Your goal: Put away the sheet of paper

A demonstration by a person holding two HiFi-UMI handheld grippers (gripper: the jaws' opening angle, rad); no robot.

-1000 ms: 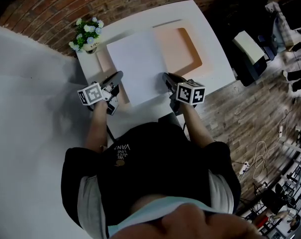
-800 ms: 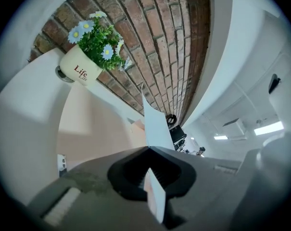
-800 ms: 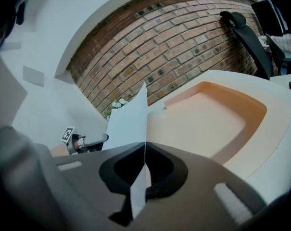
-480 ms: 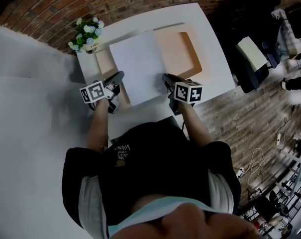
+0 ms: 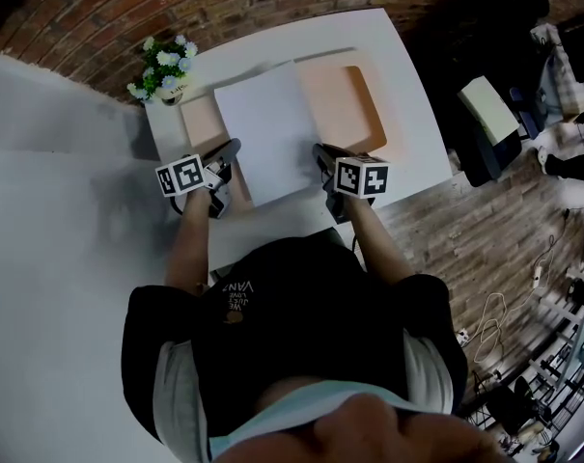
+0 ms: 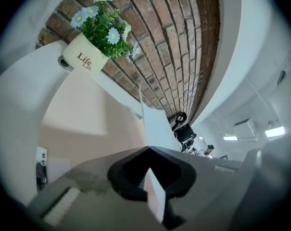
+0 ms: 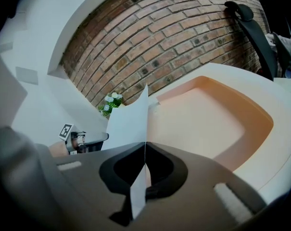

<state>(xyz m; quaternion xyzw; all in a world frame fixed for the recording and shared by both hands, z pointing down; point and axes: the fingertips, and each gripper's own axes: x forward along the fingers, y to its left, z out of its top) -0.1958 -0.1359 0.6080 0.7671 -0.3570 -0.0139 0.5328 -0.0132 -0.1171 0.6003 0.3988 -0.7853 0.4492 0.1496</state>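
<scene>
1. Two grippers clamp one sheet of paper [image 5: 267, 128]: left gripper [image 5: 231, 149] pinches its left edge, right gripper [image 5: 320, 150] pinches its right edge (both jaw pairs squeezed tight on the paper).
2. Sheet spans betw. the grippers, over the peach tray [image 5: 374, 114].
3. Tray sits on white table [image 5: 398, 56], w/ flower pot [image 5: 163, 70] at the far-left corner.

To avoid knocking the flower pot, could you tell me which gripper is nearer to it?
Left. The left gripper clamps the sheet at its left edge, just below the flower pot in the head view. The right gripper clamps the right edge, across the sheet.
</scene>
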